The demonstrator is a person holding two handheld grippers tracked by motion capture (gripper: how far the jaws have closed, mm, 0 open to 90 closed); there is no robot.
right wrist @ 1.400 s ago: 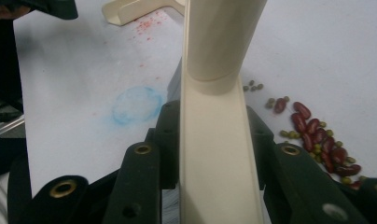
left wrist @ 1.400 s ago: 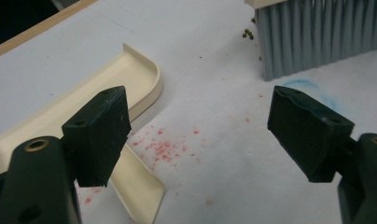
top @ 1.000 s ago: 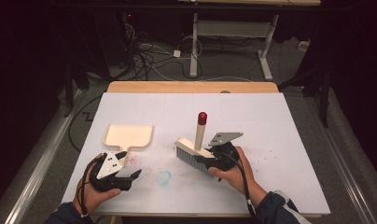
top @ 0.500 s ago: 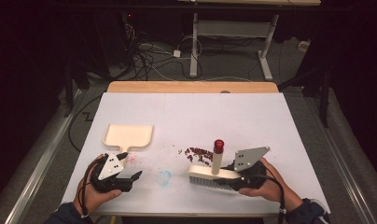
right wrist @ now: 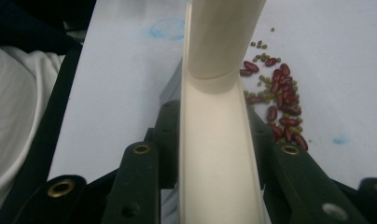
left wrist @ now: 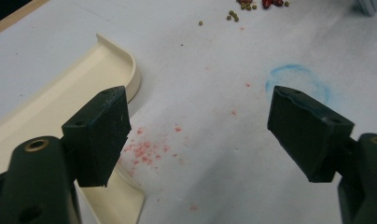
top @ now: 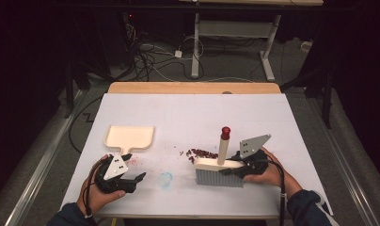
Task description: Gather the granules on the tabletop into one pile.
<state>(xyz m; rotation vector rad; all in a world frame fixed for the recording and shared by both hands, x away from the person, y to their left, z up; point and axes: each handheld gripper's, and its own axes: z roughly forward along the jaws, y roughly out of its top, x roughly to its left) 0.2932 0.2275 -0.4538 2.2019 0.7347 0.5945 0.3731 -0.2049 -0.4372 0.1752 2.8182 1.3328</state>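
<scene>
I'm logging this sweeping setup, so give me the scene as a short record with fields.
work: sweeping beans with a brush
right gripper: shut on the brush, handle upright
left gripper: open, nothing between the jaws, beside the dustpan's handle
dustpan: flat on the table, empty
beans: red and green, scattered just beyond the brush
table: white sheet, faint red and blue marks
</scene>
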